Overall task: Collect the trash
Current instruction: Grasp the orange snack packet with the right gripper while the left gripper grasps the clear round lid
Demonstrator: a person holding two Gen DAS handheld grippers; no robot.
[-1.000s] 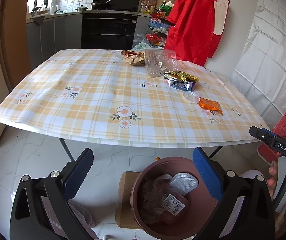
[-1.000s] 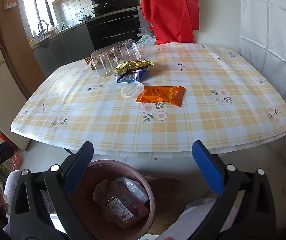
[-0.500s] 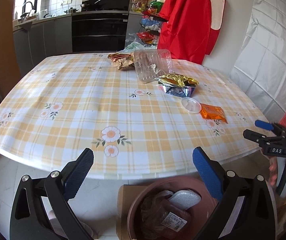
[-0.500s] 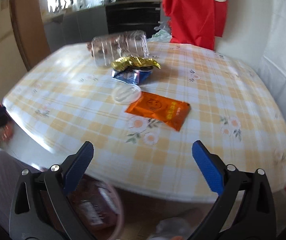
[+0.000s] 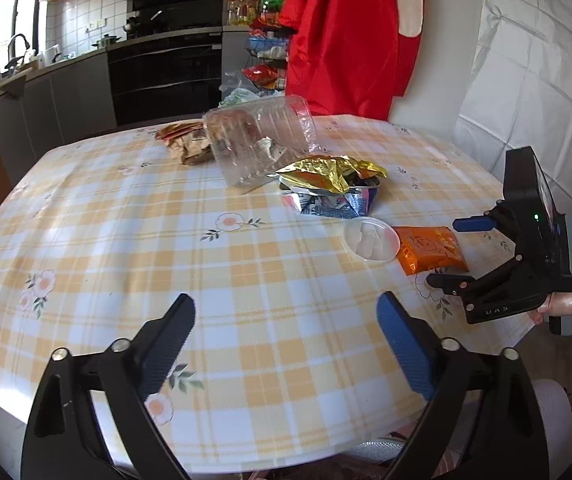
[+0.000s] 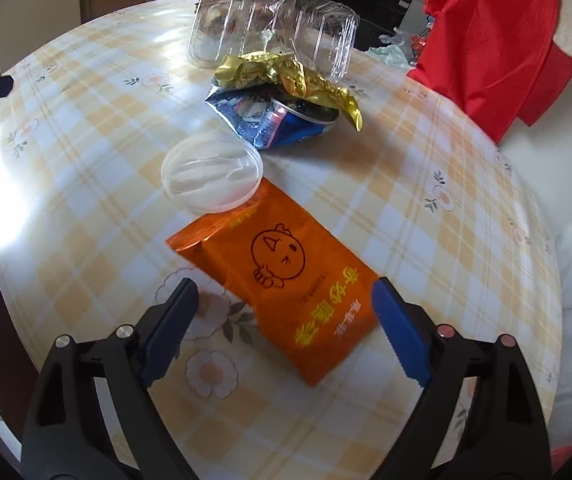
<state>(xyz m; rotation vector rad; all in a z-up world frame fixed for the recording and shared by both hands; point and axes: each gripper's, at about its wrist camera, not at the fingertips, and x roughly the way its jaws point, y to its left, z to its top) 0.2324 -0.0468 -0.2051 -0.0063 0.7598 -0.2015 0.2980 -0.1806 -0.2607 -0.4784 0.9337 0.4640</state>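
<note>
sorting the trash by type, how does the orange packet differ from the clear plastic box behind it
The orange packet is opaque, printed with a cartoon face and yellow characters; the clear plastic box is see-through, with scraps visible inside. The packet lies flat on the tablecloth; the box is bulky and rests on its side. The packet is nearest the right gripper, whose jaws are closing; the box lies farthest. Both rest on the table.

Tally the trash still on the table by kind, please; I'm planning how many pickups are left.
Snack wrappers: 3, orange packet, gold-and-blue wrapper, brown wrapper
Clear plastic containers: 1, clear plastic container
Clear round lids: 1, round lid
Total: 5
</note>
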